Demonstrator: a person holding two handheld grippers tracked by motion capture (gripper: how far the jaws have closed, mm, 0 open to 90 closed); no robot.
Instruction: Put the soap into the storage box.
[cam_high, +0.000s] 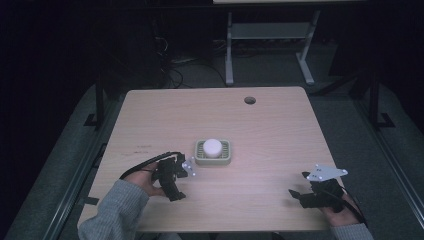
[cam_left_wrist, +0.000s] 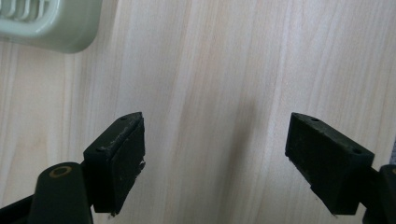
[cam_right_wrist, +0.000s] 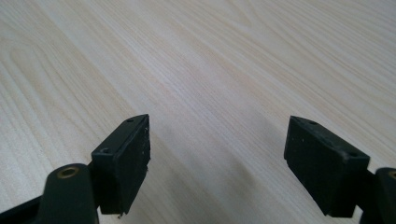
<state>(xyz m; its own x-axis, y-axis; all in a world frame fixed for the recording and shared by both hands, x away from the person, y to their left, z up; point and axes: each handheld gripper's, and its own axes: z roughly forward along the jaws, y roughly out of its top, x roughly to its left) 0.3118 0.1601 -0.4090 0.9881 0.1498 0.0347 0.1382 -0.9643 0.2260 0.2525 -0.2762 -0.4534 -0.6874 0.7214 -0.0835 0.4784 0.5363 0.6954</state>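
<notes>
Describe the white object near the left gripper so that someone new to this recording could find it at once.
On the light wooden table, look near the middle for a pale green slatted dish. The white soap sits in it, a rounded lump, just beyond the left gripper and the only white rounded thing on the tabletop.

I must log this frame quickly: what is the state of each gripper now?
Left gripper: open, jaws wide apart, holding nothing, beside the soap dish.
Right gripper: open, holding nothing, over the bare table.
</notes>
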